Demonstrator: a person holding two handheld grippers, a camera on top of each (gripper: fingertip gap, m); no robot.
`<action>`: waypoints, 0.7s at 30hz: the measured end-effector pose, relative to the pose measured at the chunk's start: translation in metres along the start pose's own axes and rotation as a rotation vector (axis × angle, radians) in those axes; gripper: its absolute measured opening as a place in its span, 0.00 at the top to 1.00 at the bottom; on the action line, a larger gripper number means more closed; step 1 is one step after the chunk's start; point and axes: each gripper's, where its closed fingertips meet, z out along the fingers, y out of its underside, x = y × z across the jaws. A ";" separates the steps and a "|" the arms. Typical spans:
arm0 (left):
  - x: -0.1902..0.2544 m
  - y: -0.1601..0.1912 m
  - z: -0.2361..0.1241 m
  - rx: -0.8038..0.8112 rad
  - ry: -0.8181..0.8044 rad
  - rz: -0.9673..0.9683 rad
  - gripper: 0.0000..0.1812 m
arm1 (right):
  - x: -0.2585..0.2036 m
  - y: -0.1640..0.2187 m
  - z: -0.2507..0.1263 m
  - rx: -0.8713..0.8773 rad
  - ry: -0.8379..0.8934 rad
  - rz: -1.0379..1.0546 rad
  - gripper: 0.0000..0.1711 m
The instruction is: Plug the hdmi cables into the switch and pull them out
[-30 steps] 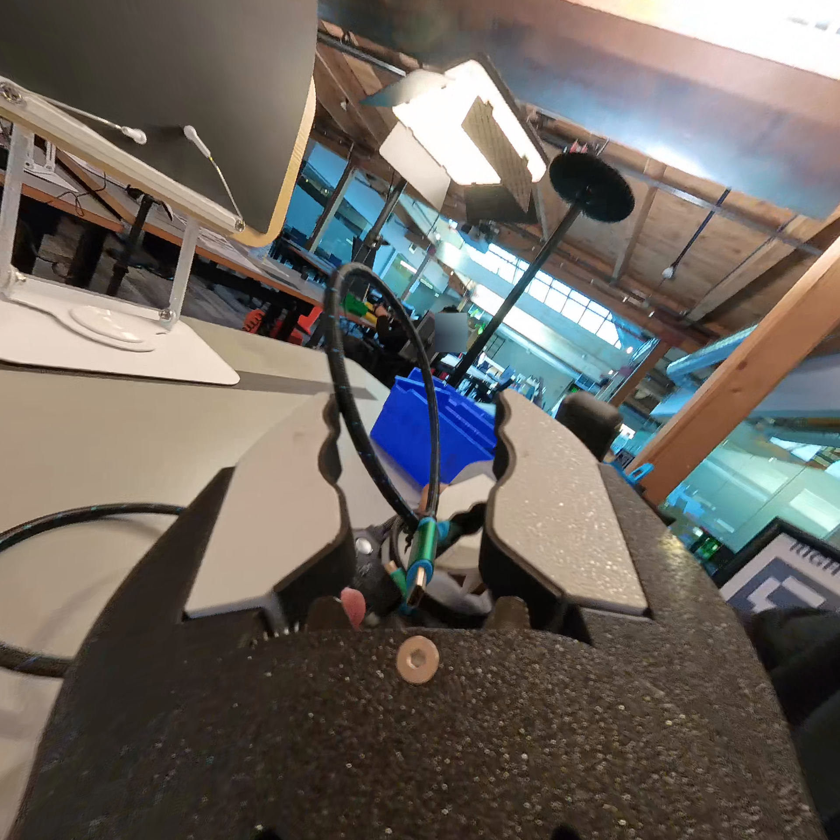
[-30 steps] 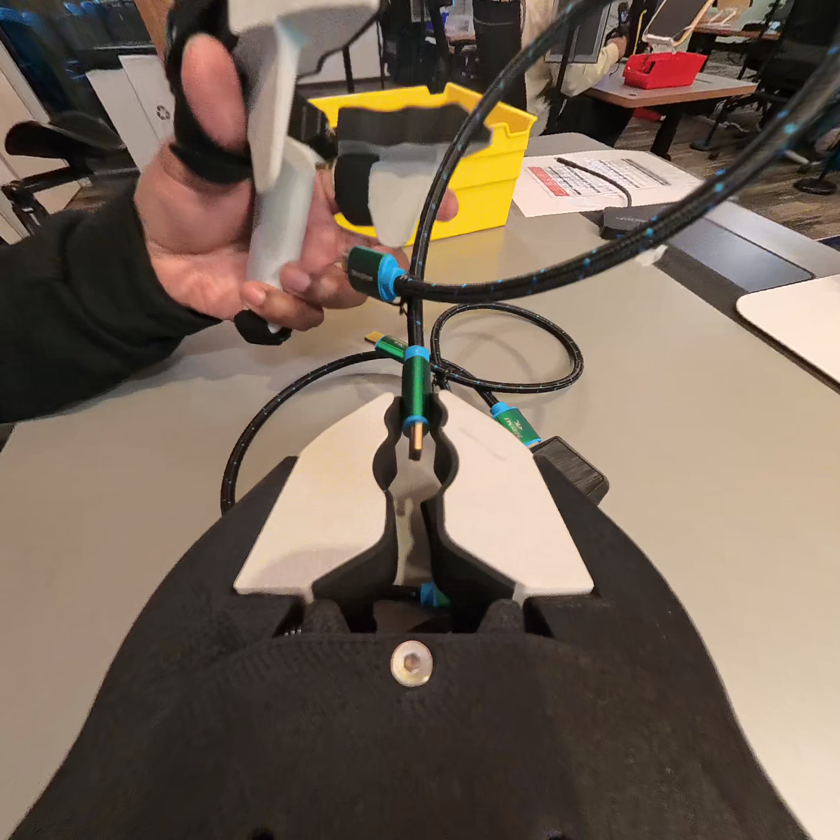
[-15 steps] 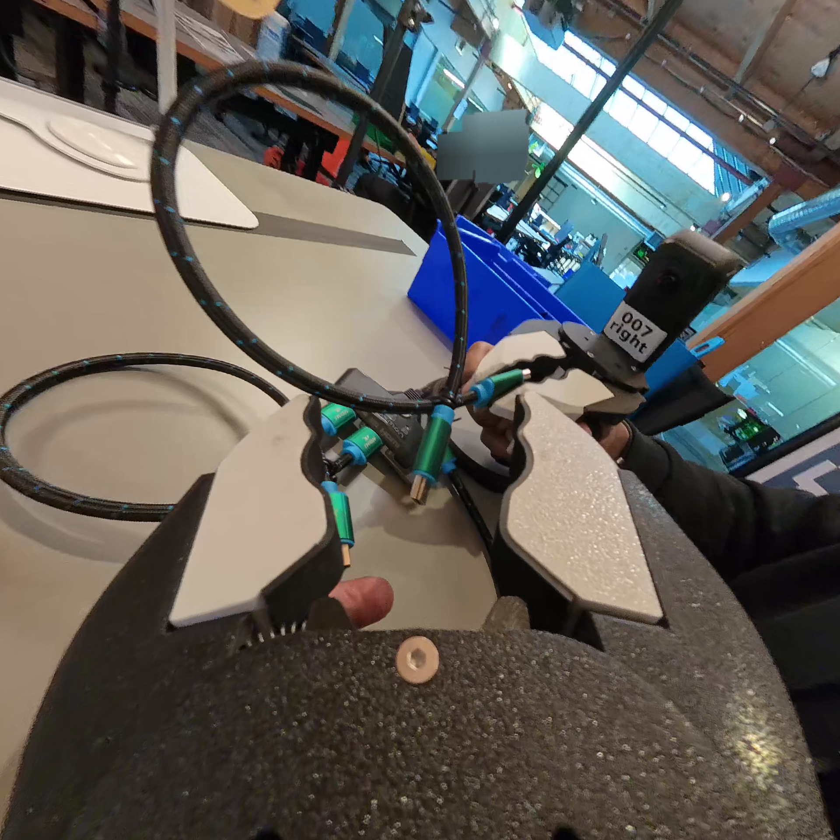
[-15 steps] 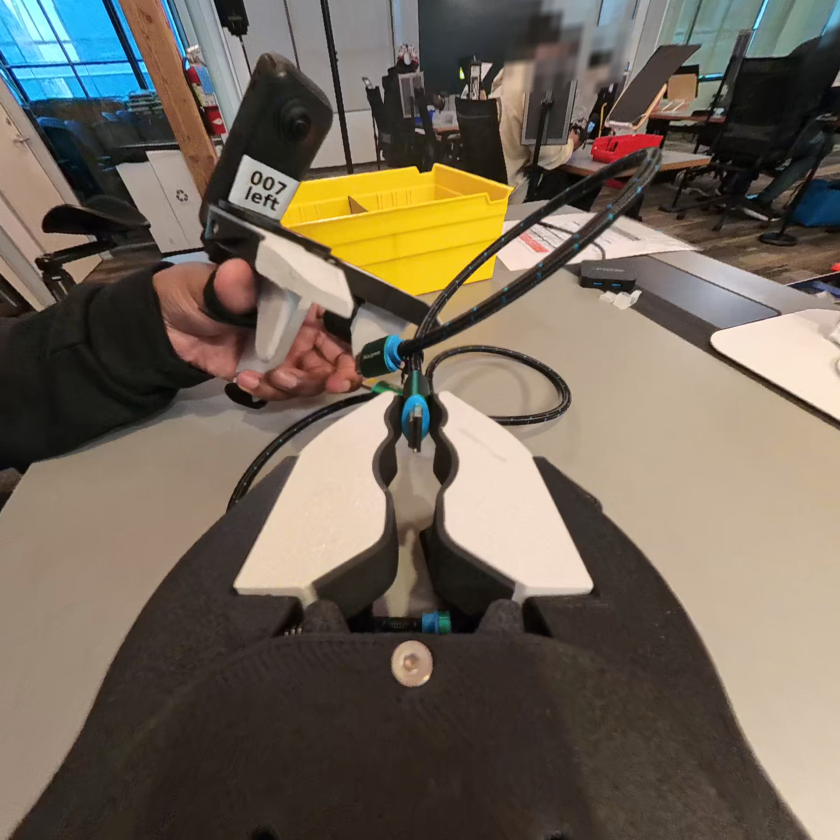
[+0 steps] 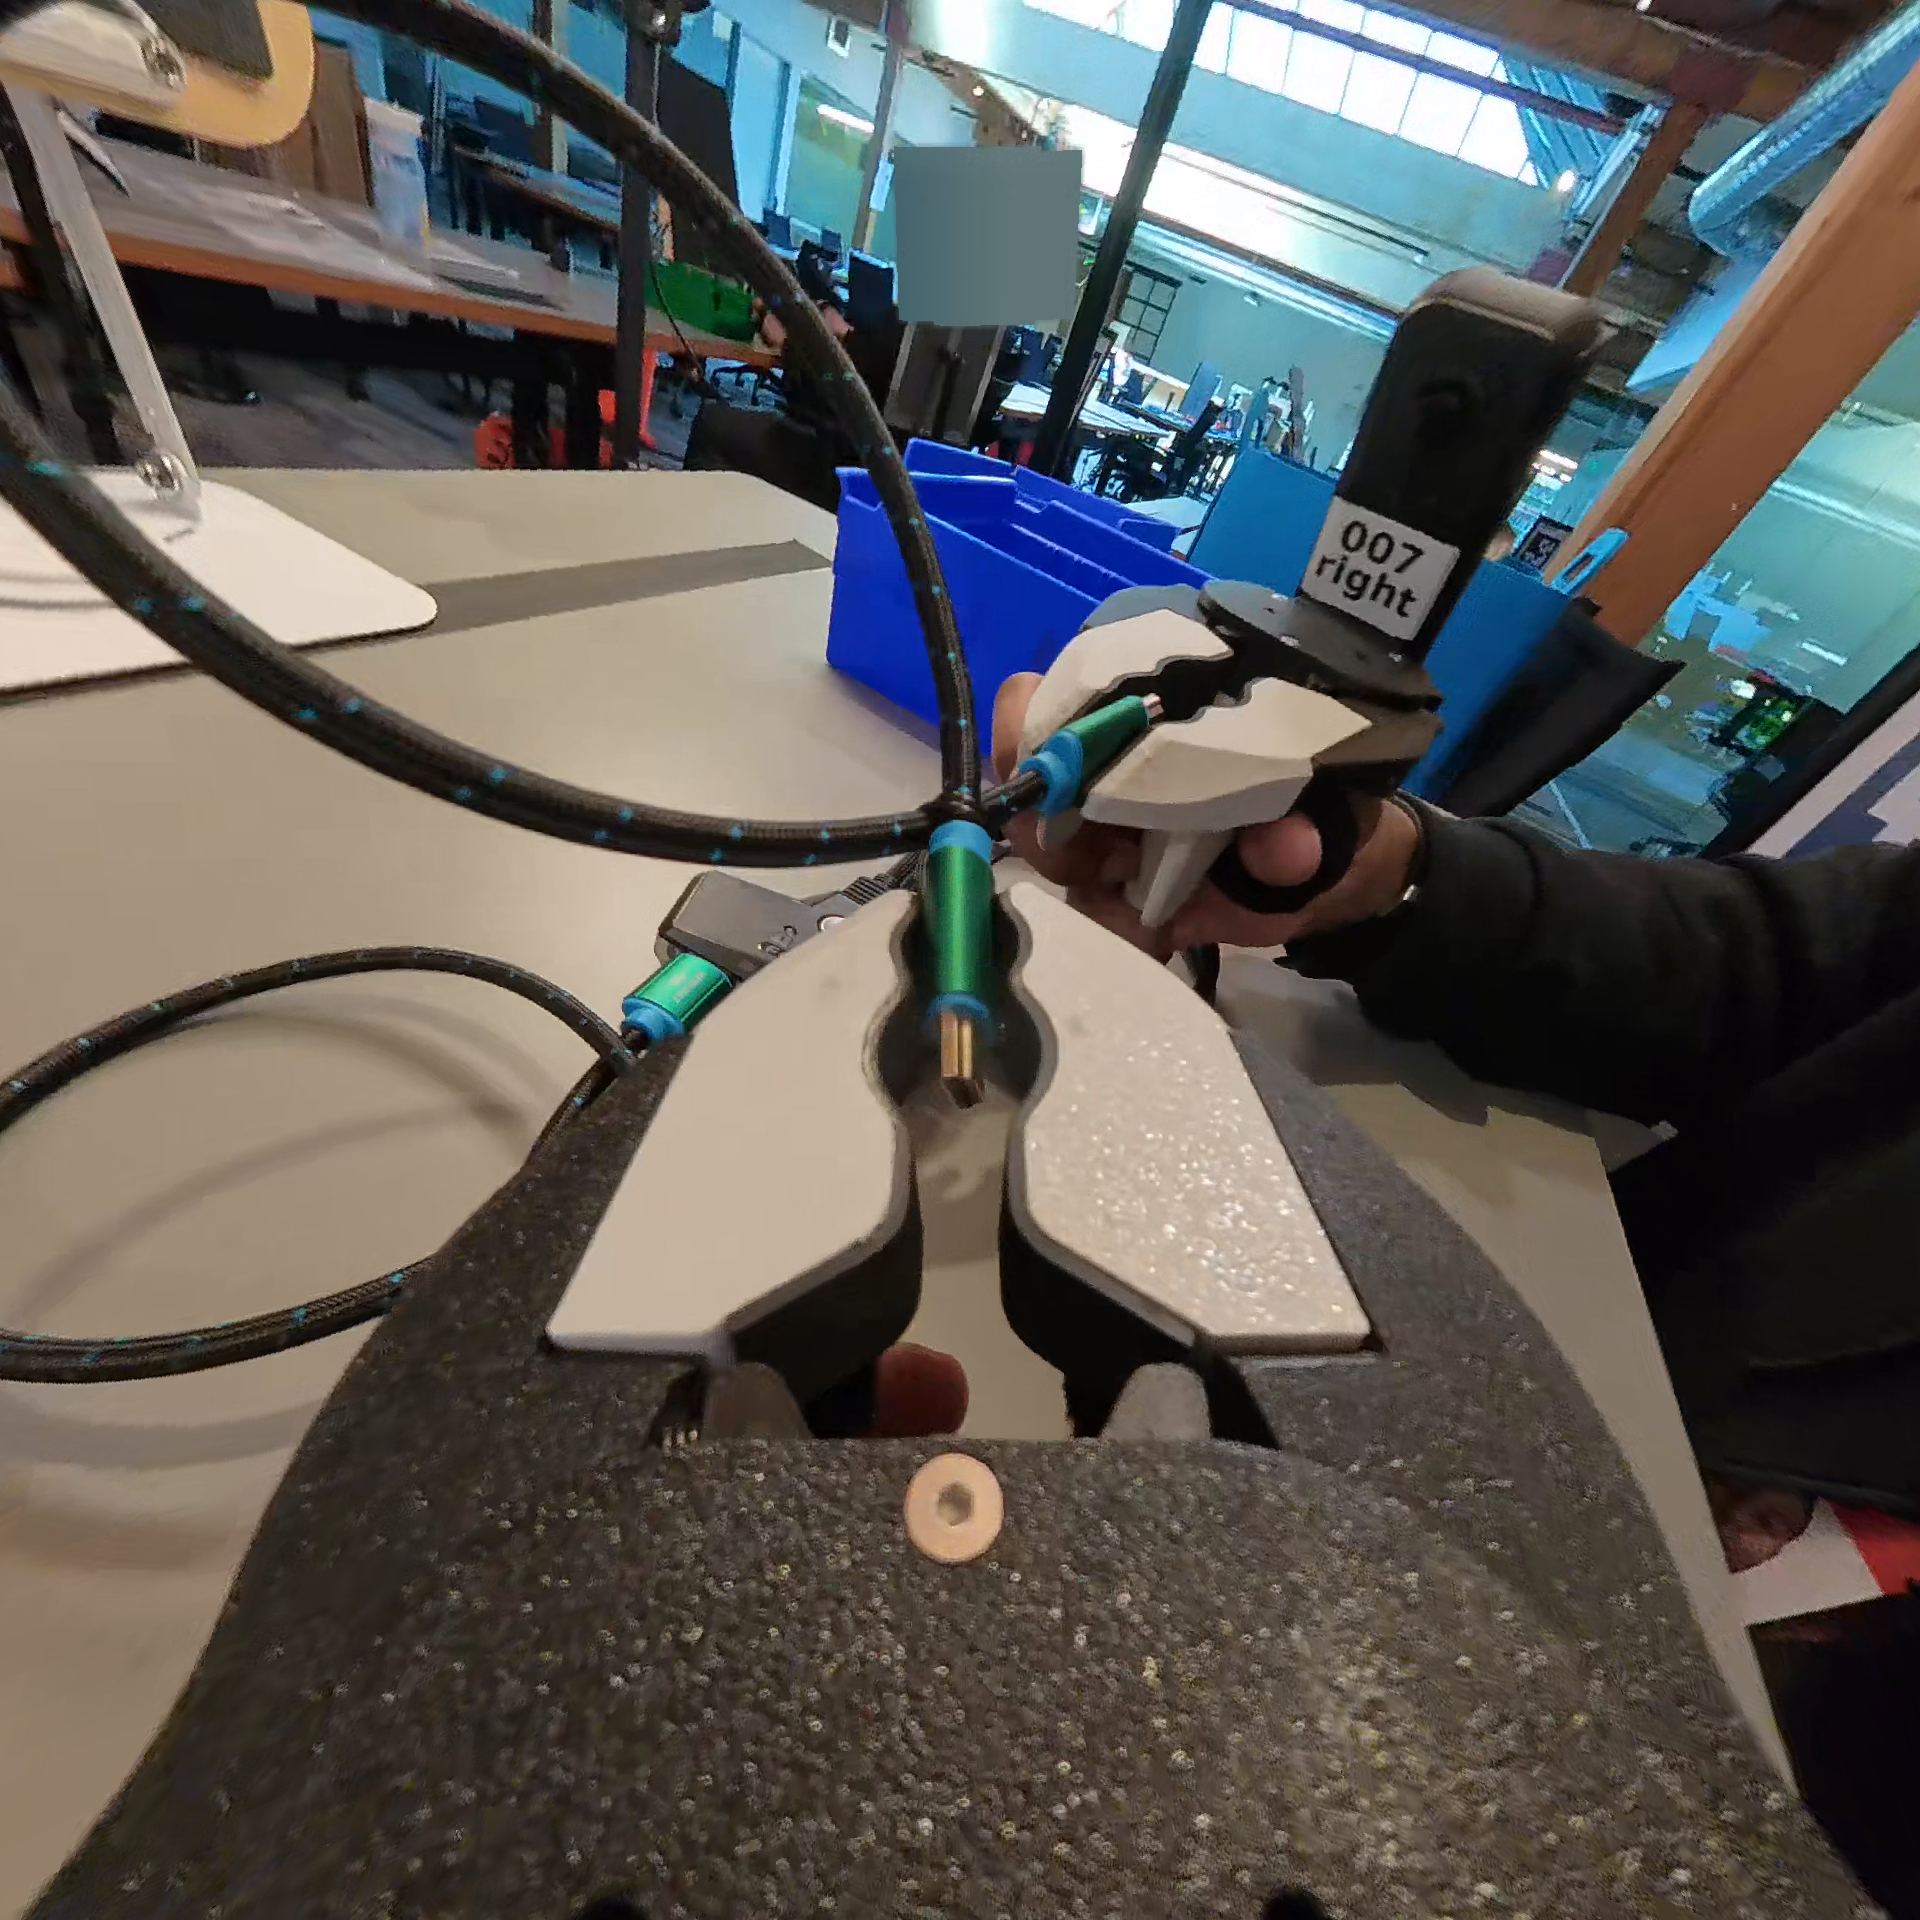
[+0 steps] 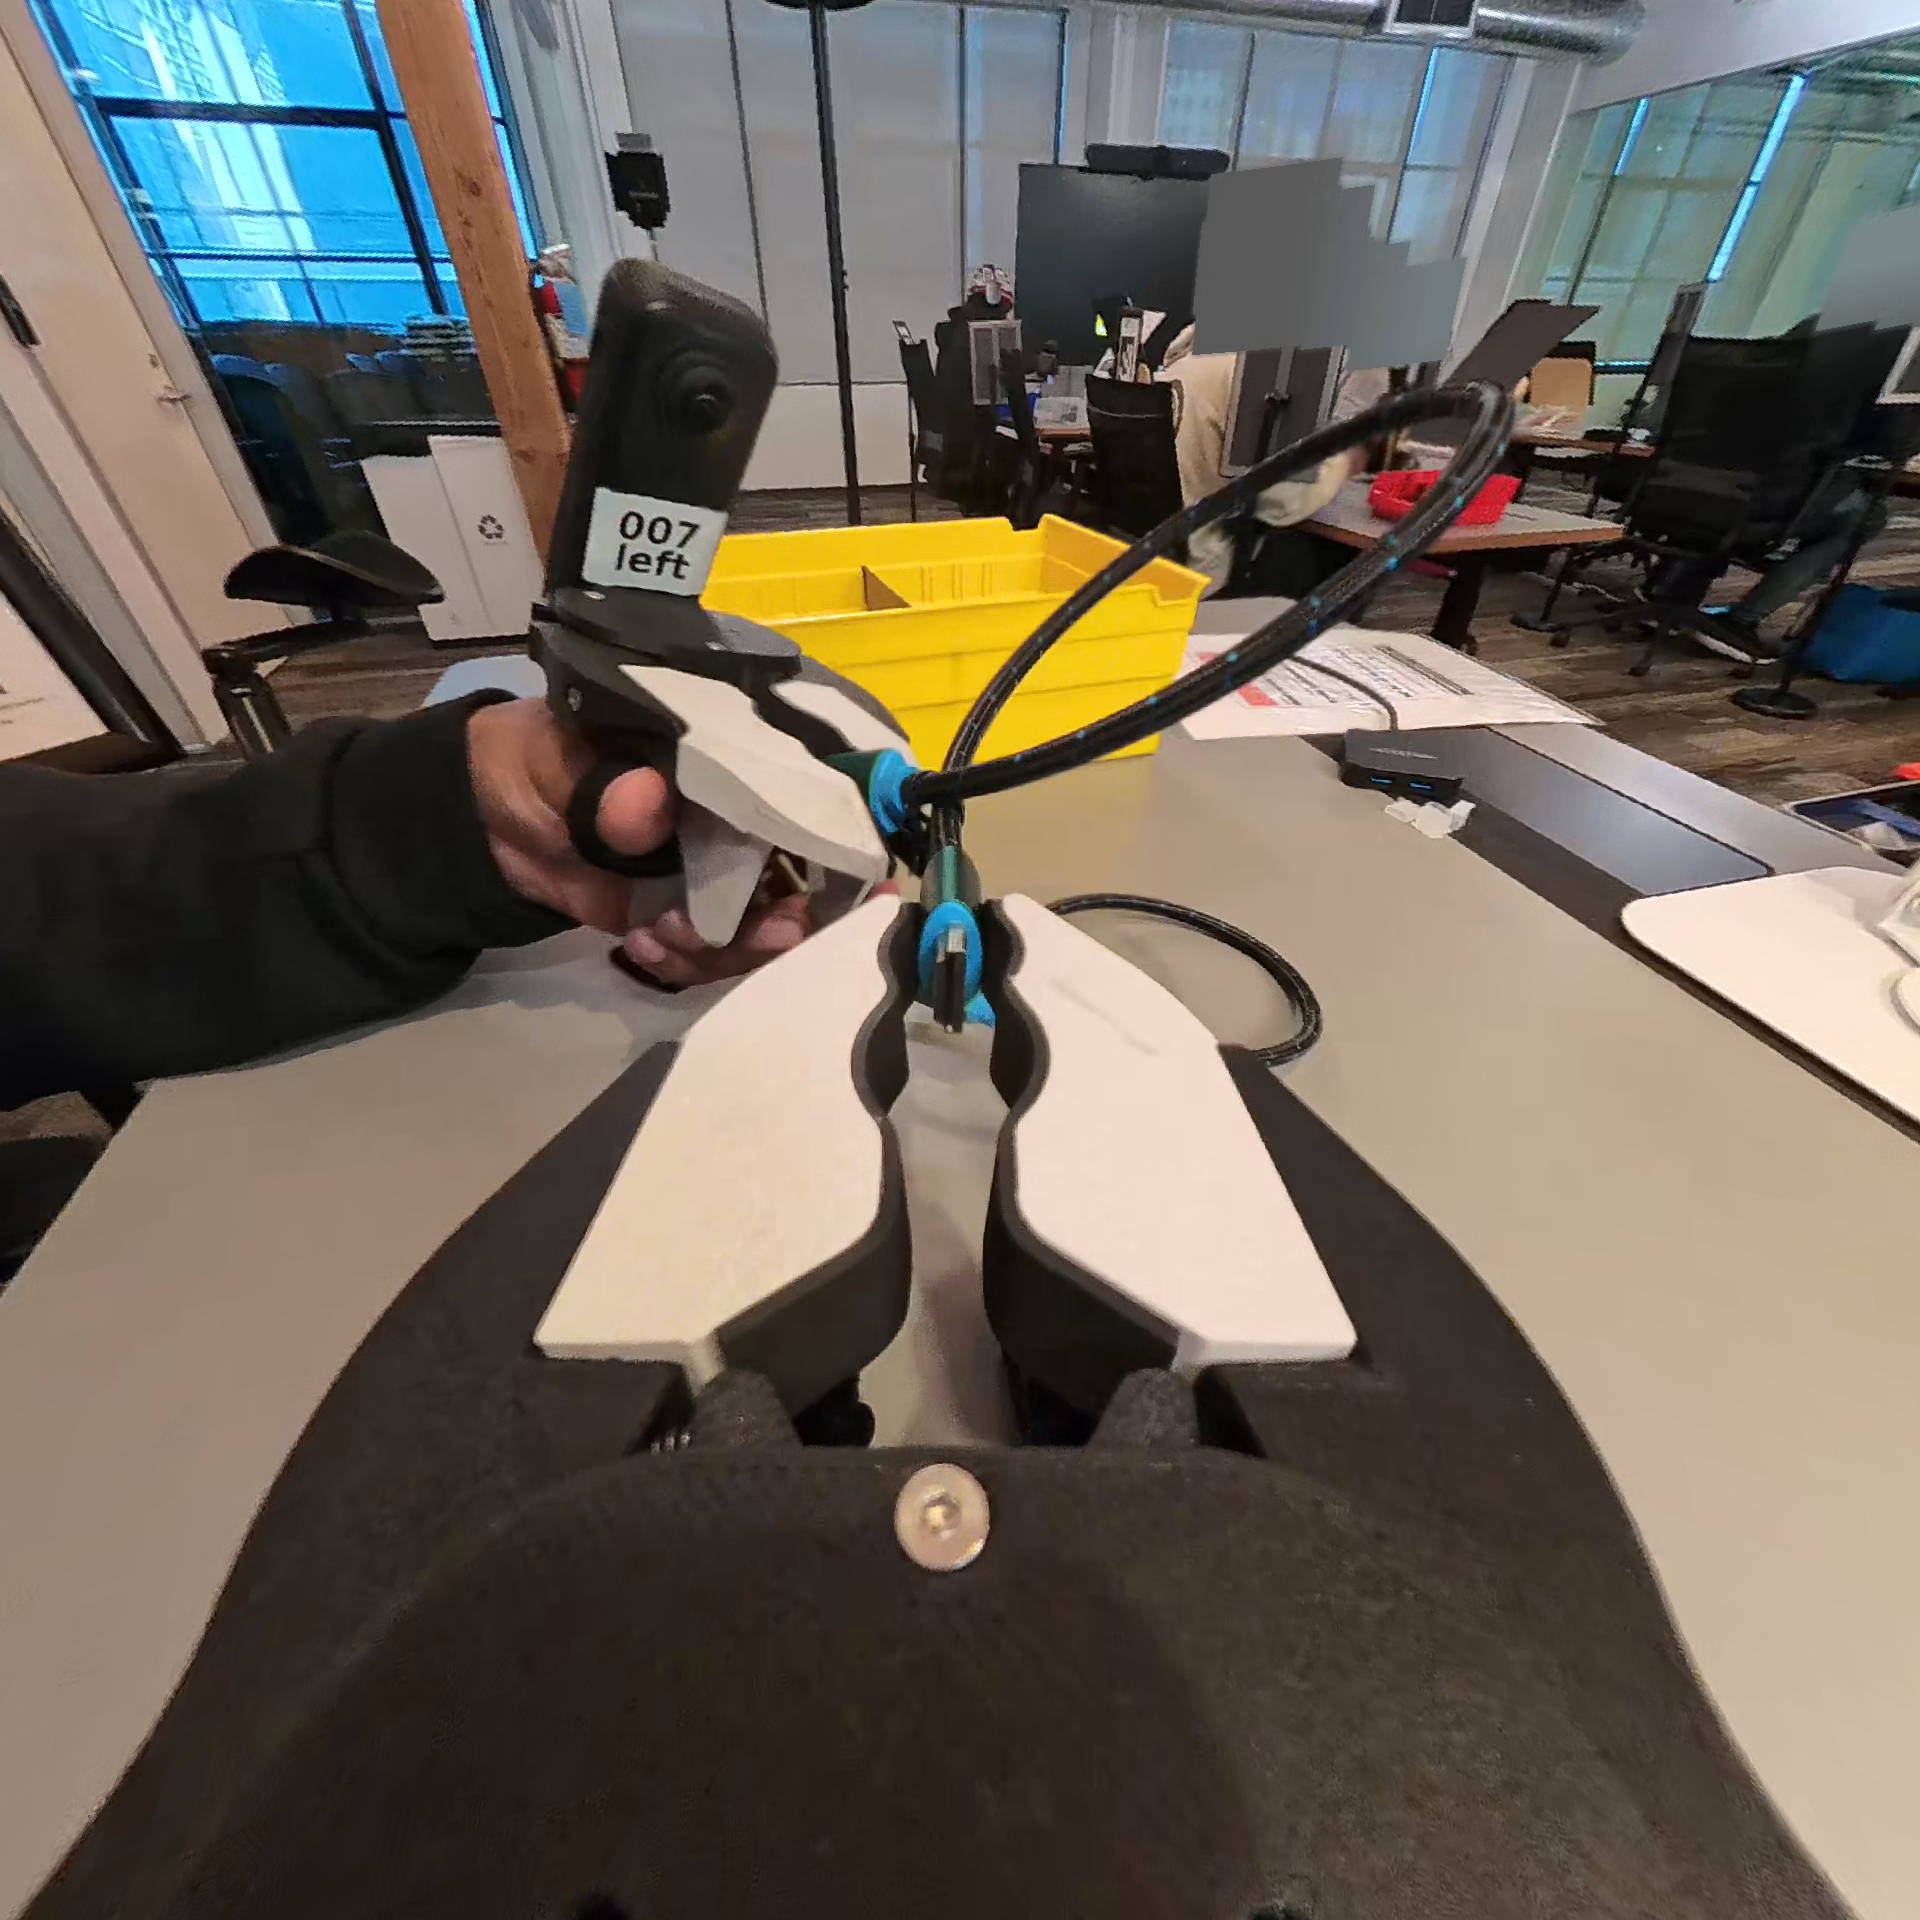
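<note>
One black braided HDMI cable (image 5: 416, 743) arcs up in a loop between both grippers. My left gripper (image 5: 956, 899) is shut on its green plug (image 5: 958, 940), gold tip pointing back at the camera. My right gripper (image 6: 948, 914) is shut on the other plug (image 6: 948, 961) by its blue collar. Each gripper shows in the other's view, the right gripper (image 5: 1070, 764) and the left gripper (image 6: 883, 805), tips almost touching. The black switch (image 5: 738, 925) lies on the grey table just beyond my left fingers, with another green plug (image 5: 675, 992) at its near end.
A blue bin (image 5: 987, 603) stands behind the switch and a yellow bin (image 6: 935, 623) at the far table edge. A second cable (image 5: 260, 977) curls on the table at left. A white stand base (image 5: 208, 582), papers (image 6: 1382, 675) and a small black hub (image 6: 1397, 774) lie near the edges. The grippers are tip to tip, or close to it.
My left gripper was open around the plug and has shut on it. Both views have tilted up toward level. The right gripper kept its hold on its plug.
</note>
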 end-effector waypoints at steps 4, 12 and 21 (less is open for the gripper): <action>-0.001 -0.006 -0.015 0.009 0.036 0.054 0.94 | -0.003 -0.006 -0.007 0.010 -0.043 0.000 0.93; -0.010 -0.016 -0.054 0.010 0.015 0.065 0.94 | -0.004 -0.016 -0.028 -0.002 -0.068 -0.026 0.93; 0.022 -0.033 -0.115 -0.041 -0.098 0.307 0.93 | -0.042 -0.026 -0.061 0.006 -0.104 -0.166 0.93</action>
